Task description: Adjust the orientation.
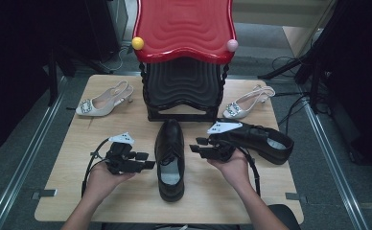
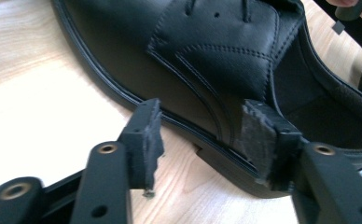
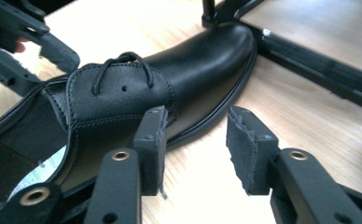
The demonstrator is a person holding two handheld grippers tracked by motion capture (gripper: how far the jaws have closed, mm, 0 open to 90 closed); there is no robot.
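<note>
Pale wood tabletop (image 1: 126,201) in front of me, grey floor and dark stands around it. At its far edge stands a black rack (image 1: 184,91) with a red ridged top (image 1: 184,26), a yellow ball (image 1: 137,43) and a pink ball (image 1: 232,45) at its near corners. One black lace-up shoe (image 1: 170,158) lies at the middle of the tabletop, toe toward the rack, heel toward my near edge. My left gripper (image 1: 143,160) sits just beside its left flank, jaws spread; in the left gripper view the pads stand apart at the sole's edge, pinching nothing. My right gripper (image 1: 198,145) is near the shoe's right side, jaws likewise spread and holding nothing. A second black shoe (image 1: 265,141) lies toward the right edge, behind my right hand (image 1: 234,167). A cream heeled sandal (image 1: 102,101) rests near the far left corner, another (image 1: 248,103) near the far right corner.
</note>
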